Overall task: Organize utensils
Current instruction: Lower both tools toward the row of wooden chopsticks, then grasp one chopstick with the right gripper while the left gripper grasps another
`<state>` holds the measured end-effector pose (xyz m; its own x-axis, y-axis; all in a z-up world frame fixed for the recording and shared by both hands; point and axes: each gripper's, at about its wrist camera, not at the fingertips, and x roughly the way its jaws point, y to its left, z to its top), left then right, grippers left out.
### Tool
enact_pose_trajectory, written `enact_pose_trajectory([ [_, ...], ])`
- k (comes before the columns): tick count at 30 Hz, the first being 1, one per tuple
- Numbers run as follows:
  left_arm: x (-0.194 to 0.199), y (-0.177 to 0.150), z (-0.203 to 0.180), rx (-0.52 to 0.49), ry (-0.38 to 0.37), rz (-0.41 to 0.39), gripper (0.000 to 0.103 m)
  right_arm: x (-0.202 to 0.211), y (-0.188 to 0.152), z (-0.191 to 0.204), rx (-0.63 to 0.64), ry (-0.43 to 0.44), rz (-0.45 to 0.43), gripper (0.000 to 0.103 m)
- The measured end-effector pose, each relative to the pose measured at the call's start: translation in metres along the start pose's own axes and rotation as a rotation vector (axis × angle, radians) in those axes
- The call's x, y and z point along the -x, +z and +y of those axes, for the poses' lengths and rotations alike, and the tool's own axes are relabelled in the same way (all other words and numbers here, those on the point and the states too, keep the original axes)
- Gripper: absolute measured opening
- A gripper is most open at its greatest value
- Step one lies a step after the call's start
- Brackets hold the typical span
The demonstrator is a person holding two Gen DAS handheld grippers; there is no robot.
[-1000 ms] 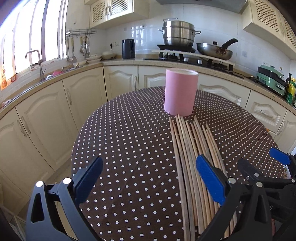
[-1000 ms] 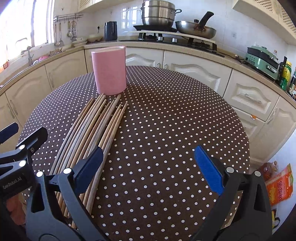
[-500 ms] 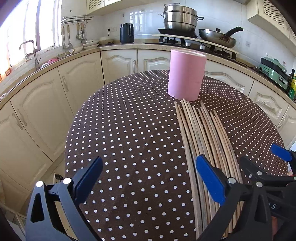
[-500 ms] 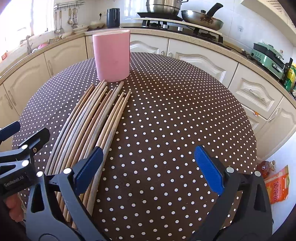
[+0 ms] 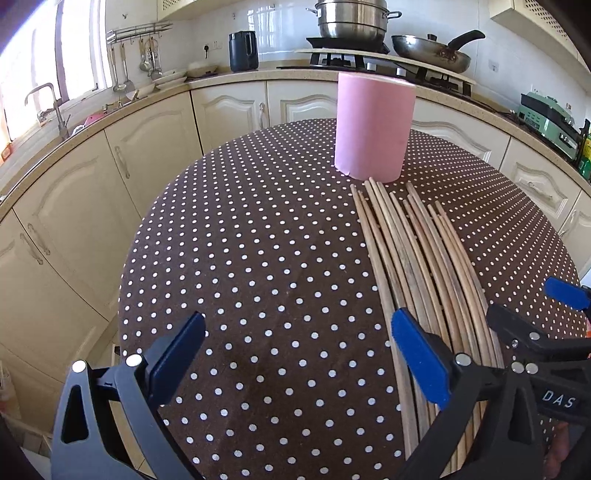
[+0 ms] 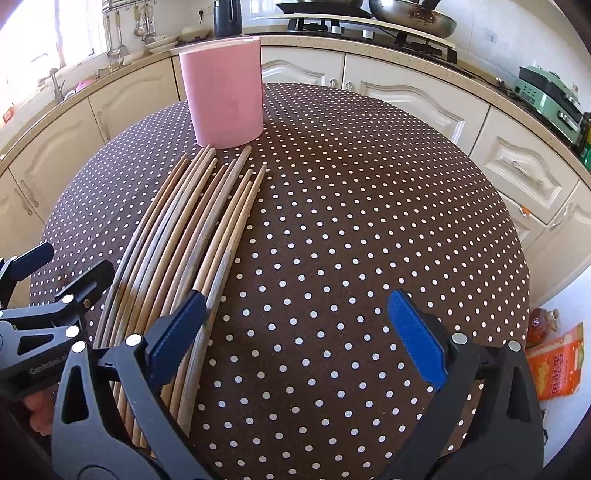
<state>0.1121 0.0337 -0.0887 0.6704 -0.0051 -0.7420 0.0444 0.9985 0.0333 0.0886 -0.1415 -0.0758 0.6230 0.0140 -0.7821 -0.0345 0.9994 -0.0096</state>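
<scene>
Many chopsticks (image 5: 413, 258) on tablecloth (image 5: 258, 277) | pink holder (image 5: 373, 125) upright, contents unseen

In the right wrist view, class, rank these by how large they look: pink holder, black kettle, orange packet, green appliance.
1. Pink holder
2. Green appliance and orange packet: they look alike, and nearness to the camera differs, so unranked
3. Black kettle, partly cropped

You see a brown tablecloth (image 5: 258, 258) with white polka dots, a plain pink cylinder (image 5: 373, 125), tan wooden chopsticks (image 6: 192, 236), and blue pads (image 6: 417, 339) on black gripper fingers.
</scene>
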Motion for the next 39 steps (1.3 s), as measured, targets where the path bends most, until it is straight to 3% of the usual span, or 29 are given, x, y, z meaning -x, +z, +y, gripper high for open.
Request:
enact_pose_trajectory([
  [6, -0.004, 0.004, 0.001, -0.002, 0.002, 0.01, 0.099, -0.007, 0.007, -0.001, -0.01, 0.003, 0.039, 0.097],
  [12, -0.012, 0.009, 0.002, 0.0, -0.066, 0.052, 0.099, -0.013, 0.015, -0.007, -0.031, -0.004, 0.065, 0.097],
  [22, -0.027, 0.026, -0.007, -0.025, -0.017, 0.082, 0.099, -0.033, 0.039, -0.01, 0.008, -0.047, 0.112, 0.097],
  [27, -0.043, 0.041, -0.01, -0.007, 0.006, 0.143, 0.099, -0.046, 0.058, -0.012, 0.047, -0.053, 0.12, 0.097],
  [31, -0.054, 0.054, -0.01, -0.001, 0.0, 0.178, 0.099, -0.058, 0.073, -0.014, 0.087, 0.029, 0.137, 0.092],
  [33, -0.056, 0.059, -0.013, -0.034, -0.036, 0.173, 0.091, -0.061, 0.077, -0.018, 0.084, 0.079, 0.142, 0.083],
  [35, -0.052, 0.064, -0.017, -0.087, -0.071, 0.173, 0.058, -0.058, 0.082, -0.018, 0.134, 0.116, 0.136, 0.061],
  [36, -0.051, 0.066, -0.02, -0.108, -0.084, 0.179, 0.046, -0.057, 0.084, -0.019, 0.142, 0.125, 0.14, 0.037],
  [37, -0.049, 0.068, -0.023, -0.142, -0.099, 0.195, 0.026, -0.056, 0.086, -0.021, 0.144, 0.131, 0.147, 0.018],
  [38, -0.049, 0.07, -0.025, -0.165, -0.11, 0.207, 0.011, -0.057, 0.088, -0.025, 0.143, 0.143, 0.161, 0.015],
  [39, -0.049, 0.072, -0.027, -0.184, -0.116, 0.214, 0.01, -0.058, 0.089, -0.028, 0.14, 0.154, 0.164, 0.014],
])
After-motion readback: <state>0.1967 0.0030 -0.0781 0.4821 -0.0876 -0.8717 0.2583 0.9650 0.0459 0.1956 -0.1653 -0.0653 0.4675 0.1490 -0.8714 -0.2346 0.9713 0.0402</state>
